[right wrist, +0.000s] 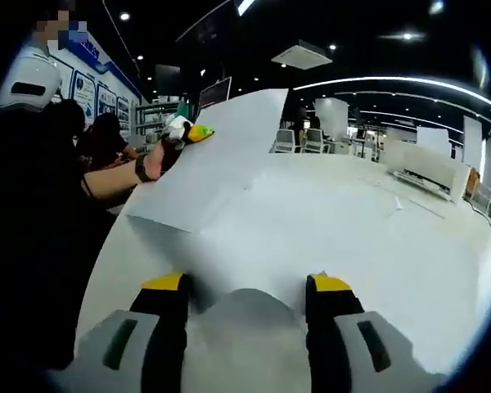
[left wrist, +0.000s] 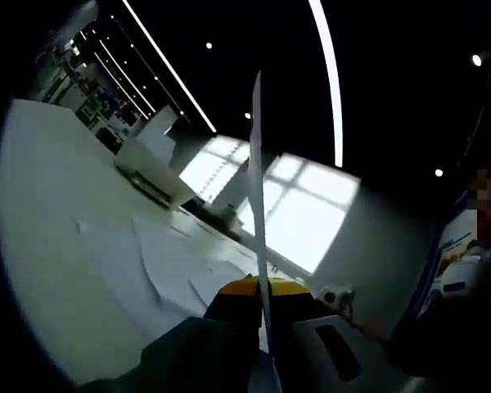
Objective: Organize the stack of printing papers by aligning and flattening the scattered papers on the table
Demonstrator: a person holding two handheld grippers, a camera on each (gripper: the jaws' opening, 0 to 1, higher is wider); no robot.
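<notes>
1. Left gripper (left wrist: 262,296). We found its jaws pressed together on the edge of one sheet (left wrist: 257,172), which stood edge-on to the left gripper view as a thin upright line. We judged the pinch was there to lift that sheet free of the others so it could be carried to a pile. The same gripper (right wrist: 188,131) appeared in the right gripper view at the far left, held by a hand (right wrist: 151,164), with the sheet (right wrist: 221,155) raised as a broad slanted plane above the table (right wrist: 393,246).

2. Right gripper (right wrist: 247,303). Its jaws were spread apart, yellow-tipped, with nothing between them. It hung low over the table, just before the near edge of the lifted sheet. We judged it was kept free to steady or receive the sheet, or to press papers flat.

3. Papers (left wrist: 172,262). Several loose sheets lay overlapping and askew on the table (left wrist: 41,213) beyond the left gripper, not squared. We judged the aligning as barely begun.

4. Box (left wrist: 147,168). A white oblong object sat farther along the table, apart from the papers; we could not tell what it was.

5. Person (right wrist: 33,164). Dark-sleeved, at the table's left side.
</notes>
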